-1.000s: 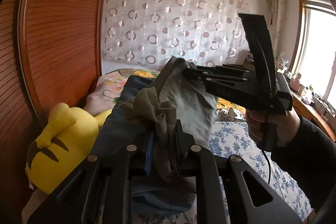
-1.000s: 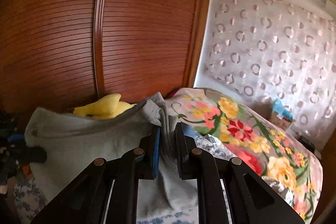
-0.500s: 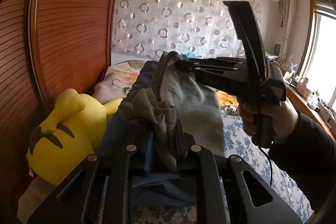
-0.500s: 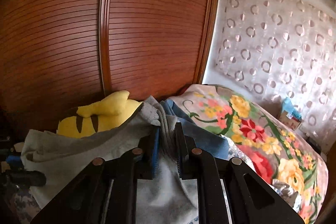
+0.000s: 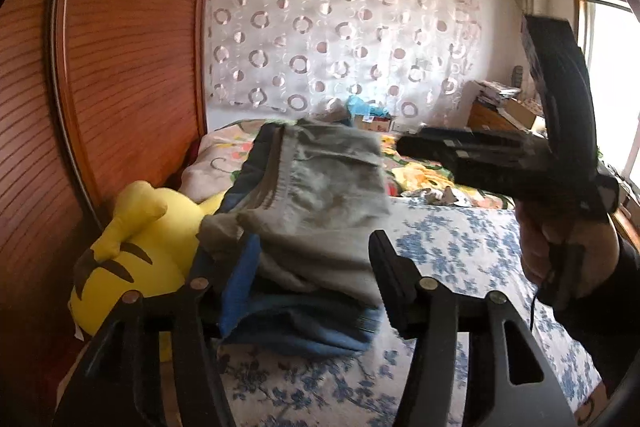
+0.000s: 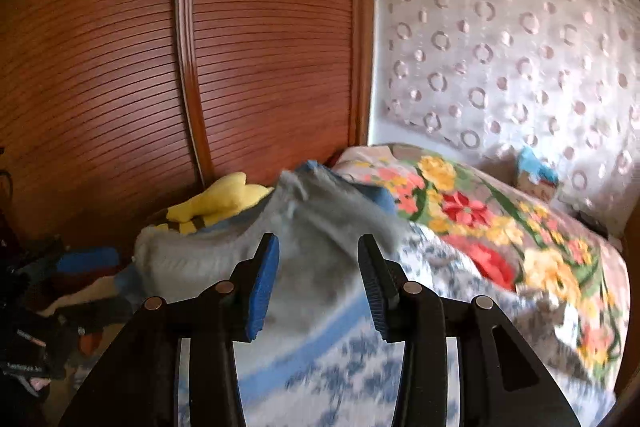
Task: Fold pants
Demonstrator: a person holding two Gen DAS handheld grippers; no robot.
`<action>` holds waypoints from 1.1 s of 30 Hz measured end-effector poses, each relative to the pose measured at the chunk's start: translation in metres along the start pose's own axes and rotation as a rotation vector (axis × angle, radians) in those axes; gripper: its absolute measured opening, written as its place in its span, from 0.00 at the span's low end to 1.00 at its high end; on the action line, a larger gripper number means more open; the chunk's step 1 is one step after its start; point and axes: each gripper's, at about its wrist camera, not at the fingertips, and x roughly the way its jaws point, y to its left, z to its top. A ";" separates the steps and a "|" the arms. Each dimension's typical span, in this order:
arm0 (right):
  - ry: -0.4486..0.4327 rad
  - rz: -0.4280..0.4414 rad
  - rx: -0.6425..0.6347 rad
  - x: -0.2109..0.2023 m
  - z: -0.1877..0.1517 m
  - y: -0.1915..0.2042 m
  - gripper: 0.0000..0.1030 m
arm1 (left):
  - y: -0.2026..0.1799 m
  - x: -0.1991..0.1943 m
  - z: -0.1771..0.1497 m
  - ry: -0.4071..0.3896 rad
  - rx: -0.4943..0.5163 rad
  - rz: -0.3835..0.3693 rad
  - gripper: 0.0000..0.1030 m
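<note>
The grey cotton pants [image 5: 320, 203] lie folded on a blue garment [image 5: 296, 323], so the fold appears complete. My left gripper [image 5: 304, 279] and right gripper [image 6: 318, 283] have just been opening; both now stand spread, pads off the cloth. Only withdrawal seems left.

The bed [image 5: 460, 247] carries grey pants [image 5: 320, 195], a yellow plush toy [image 5: 136, 251] and a floral quilt [image 6: 500, 227].

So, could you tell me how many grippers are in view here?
2: the left gripper at the near edge of the pants, and the right gripper held right of them; both open. No others visible.
</note>
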 end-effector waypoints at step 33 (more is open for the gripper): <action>-0.155 -0.451 0.297 -0.308 -0.129 0.143 0.54 | -0.134 -0.120 -0.052 -0.046 0.175 -0.162 0.82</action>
